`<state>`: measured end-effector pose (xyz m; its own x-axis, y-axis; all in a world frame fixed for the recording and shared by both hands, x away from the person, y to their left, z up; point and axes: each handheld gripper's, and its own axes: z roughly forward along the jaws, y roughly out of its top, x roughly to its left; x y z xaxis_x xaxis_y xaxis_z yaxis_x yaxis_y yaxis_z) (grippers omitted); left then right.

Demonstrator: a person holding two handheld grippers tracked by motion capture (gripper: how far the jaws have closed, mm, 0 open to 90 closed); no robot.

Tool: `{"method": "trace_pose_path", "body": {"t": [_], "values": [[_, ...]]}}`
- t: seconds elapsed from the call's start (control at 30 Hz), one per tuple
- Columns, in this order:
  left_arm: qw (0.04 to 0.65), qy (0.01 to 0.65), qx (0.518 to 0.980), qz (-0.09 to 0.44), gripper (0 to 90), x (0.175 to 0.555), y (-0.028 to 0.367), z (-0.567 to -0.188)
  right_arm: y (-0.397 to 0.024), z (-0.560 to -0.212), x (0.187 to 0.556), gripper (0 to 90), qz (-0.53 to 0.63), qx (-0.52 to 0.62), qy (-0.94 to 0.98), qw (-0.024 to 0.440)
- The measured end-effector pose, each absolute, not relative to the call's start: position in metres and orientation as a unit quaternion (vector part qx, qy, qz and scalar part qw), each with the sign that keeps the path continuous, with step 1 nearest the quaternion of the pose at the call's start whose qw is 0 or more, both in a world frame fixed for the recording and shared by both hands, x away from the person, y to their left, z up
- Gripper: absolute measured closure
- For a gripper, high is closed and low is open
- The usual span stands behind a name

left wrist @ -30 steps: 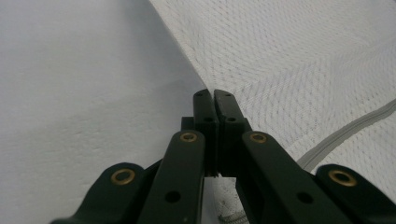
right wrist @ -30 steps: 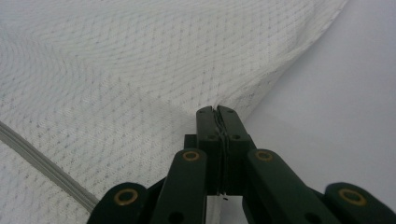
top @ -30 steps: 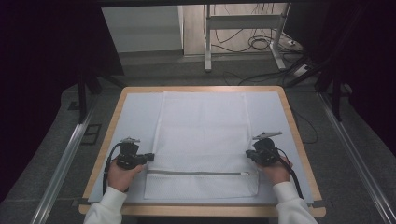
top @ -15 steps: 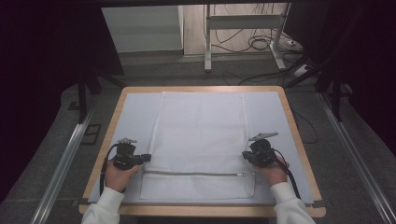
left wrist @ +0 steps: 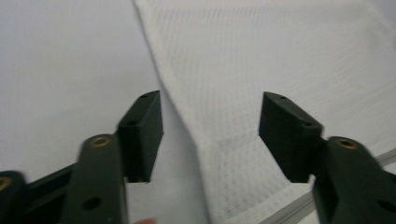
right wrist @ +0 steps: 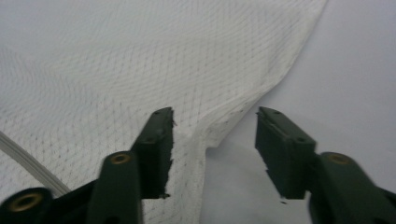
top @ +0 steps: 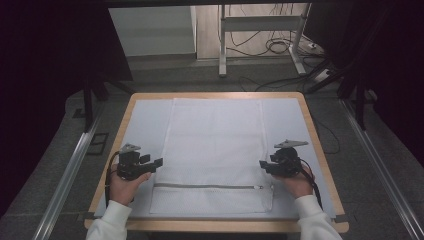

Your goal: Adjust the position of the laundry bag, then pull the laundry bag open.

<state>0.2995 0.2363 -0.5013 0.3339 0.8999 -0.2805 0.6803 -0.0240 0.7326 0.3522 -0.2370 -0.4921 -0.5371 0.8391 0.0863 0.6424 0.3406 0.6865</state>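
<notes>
Both tongs [top: 159, 162] [top: 262, 164] just opened — jaws apart, straddling mesh bag [top: 215, 145] side edges, nothing gripped.

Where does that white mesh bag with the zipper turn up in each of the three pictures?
High view: the mesh bag lies flat mid-table, the zipper near its front edge.
Left gripper view: the bag fills the right side, its edge running between the open fingers.
Right gripper view: the bag covers the left and top, its edge between the fingers.
Shared landmark: the zipper.
</notes>
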Motion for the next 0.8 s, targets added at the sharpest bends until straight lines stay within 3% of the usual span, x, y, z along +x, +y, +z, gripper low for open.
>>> {"method": "trace_pose_path", "body": {"t": [0.17,0.37,0.8], "values": [[0.419,0.534,0.725,0.114,34.9,0.298,0.227,-0.498,-0.245,-0.487,0.351,37.0,0.371,0.460,0.795,0.134],[0.425,0.509,0.742,0.099,38.0,0.297,0.215,-0.491,-0.256,-0.483,0.344,30.4,0.385,0.459,0.788,0.144],[0.421,0.495,0.755,0.088,41.6,0.297,0.192,-0.484,-0.270,-0.479,0.337,29.9,0.391,0.460,0.782,0.157]]}}
